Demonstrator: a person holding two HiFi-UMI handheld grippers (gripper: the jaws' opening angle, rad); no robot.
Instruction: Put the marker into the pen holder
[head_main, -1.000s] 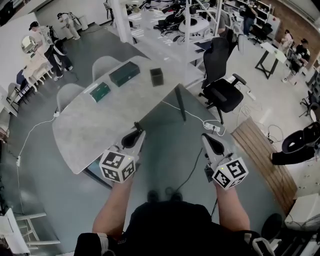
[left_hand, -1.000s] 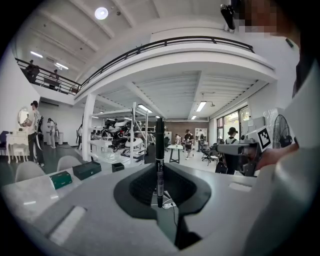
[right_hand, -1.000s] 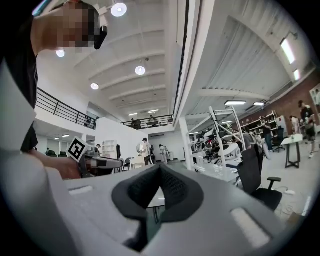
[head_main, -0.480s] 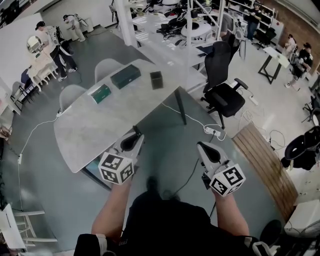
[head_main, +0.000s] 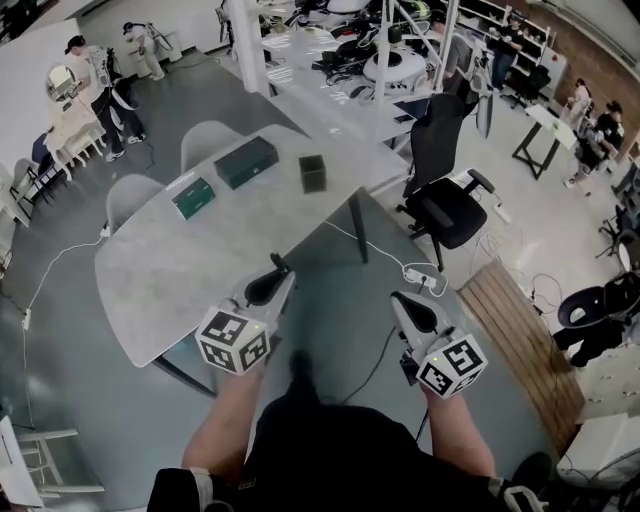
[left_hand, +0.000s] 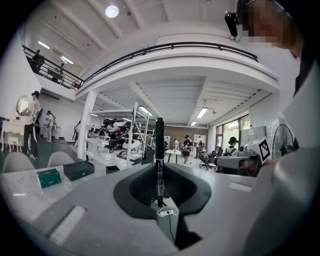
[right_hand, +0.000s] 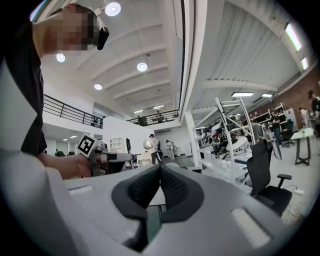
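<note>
A black marker (left_hand: 159, 145) stands upright between the pads of my left gripper (left_hand: 160, 175), which is shut on it. In the head view the left gripper (head_main: 268, 287) hovers over the near edge of the pale table (head_main: 170, 275), with the marker's end (head_main: 277, 262) poking out past it. The pen holder (head_main: 313, 173), a small dark square box, stands on the far part of the table, well beyond the gripper. It also shows small and distant in the left gripper view, pen holder (left_hand: 112, 169). My right gripper (head_main: 411, 307) hangs over the floor to the right of the table, shut and holding nothing (right_hand: 160, 172).
A green box (head_main: 192, 197) and a longer dark box (head_main: 246, 162) lie on the table's far left. Two white chairs (head_main: 132, 195) stand behind it. A black office chair (head_main: 442, 205), a floor power strip (head_main: 417, 277) with its cable and a wooden platform (head_main: 510, 320) are at right.
The table has slid slightly left and nearer in the head view. Both grippers have moved only a little, the right one inward. The marker stays in the left jaws.
</note>
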